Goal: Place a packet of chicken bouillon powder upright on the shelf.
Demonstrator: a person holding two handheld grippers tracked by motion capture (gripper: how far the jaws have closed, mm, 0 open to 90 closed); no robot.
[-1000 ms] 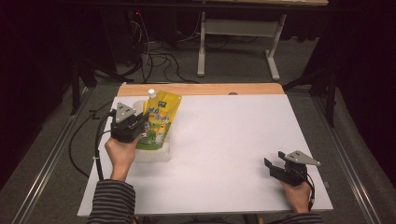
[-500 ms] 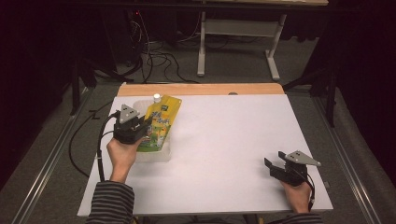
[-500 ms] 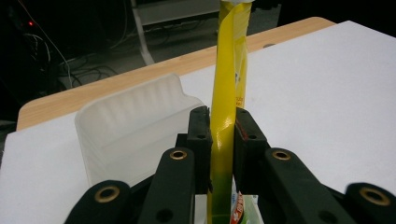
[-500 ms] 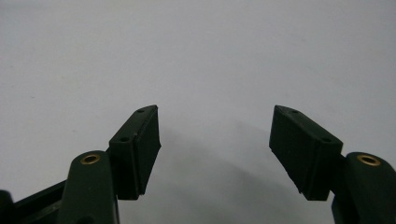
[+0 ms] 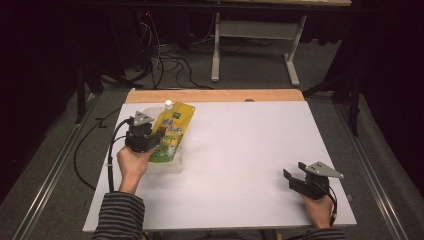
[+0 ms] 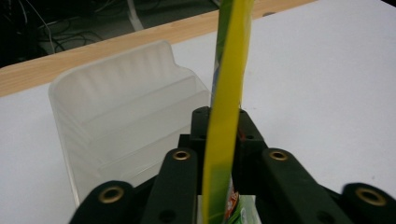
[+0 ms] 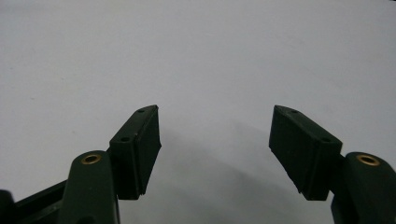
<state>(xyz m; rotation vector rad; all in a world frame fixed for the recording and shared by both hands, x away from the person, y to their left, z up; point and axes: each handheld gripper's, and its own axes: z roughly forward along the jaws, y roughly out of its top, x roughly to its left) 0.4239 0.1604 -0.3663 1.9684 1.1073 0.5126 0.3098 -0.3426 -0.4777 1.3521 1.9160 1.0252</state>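
Pouch (image 5: 171, 134), yellow with white spout cap, clenched in left claw (image 5: 150, 140), now raised more upright over clear plastic bin (image 5: 167, 166) near tabletop's (image 5: 240, 150) left edge; likely going in. Right claw (image 5: 295, 178) released, idle, near corner.

Dark room: grey carpet floor (image 5: 250, 75) strewn with black cables (image 5: 165, 62), a white-legged desk (image 5: 255, 30) beyond.

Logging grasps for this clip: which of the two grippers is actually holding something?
The left gripper, at the table's left: its jaws are shut on the yellow pouch beside the clear plastic bin. The right gripper rests open over bare table.
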